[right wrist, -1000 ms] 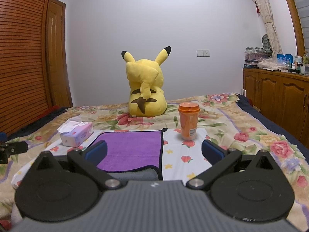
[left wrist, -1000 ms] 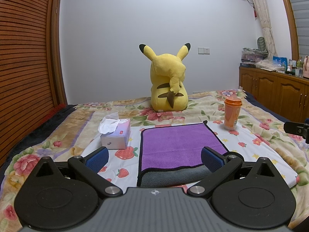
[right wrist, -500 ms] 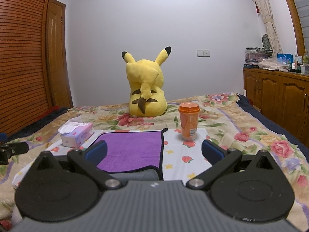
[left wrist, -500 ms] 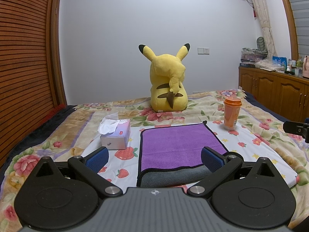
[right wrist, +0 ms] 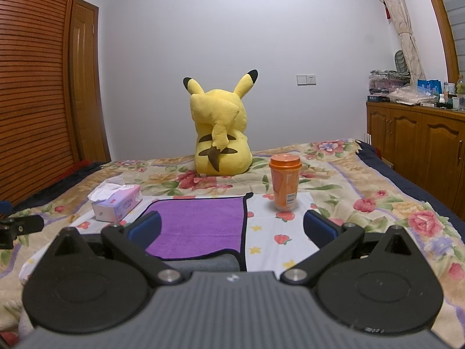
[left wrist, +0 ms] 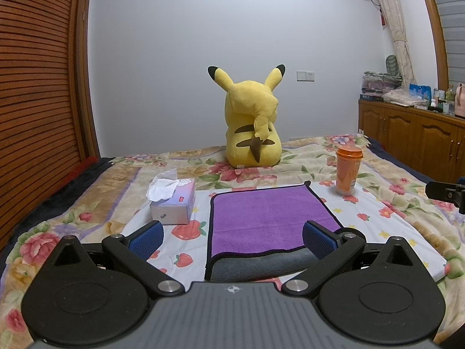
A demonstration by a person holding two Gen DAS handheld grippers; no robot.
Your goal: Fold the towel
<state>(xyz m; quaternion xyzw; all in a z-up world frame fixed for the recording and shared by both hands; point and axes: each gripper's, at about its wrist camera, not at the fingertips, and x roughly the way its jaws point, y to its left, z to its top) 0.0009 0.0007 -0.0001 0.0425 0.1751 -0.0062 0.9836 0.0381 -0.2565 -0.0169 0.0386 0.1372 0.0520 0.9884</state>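
Note:
A purple towel [left wrist: 267,218] with a black hem and grey underside lies flat on a white strawberry-print cloth on the bed, its near edge folded over showing grey. It also shows in the right wrist view [right wrist: 200,229]. My left gripper [left wrist: 232,240] is open and empty, held just above the towel's near edge. My right gripper [right wrist: 232,228] is open and empty, near the towel's right near corner. The right gripper's tip shows at the far right of the left wrist view [left wrist: 444,192]; the left gripper's tip shows at the far left of the right wrist view [right wrist: 20,226].
A tissue box [left wrist: 173,203] stands left of the towel, an orange cup [left wrist: 347,171] at its far right corner. A yellow plush toy [left wrist: 252,125] sits behind on the floral bedspread [left wrist: 290,168]. Wooden cabinets [left wrist: 412,136] line the right; a slatted wooden wall [left wrist: 37,87] the left.

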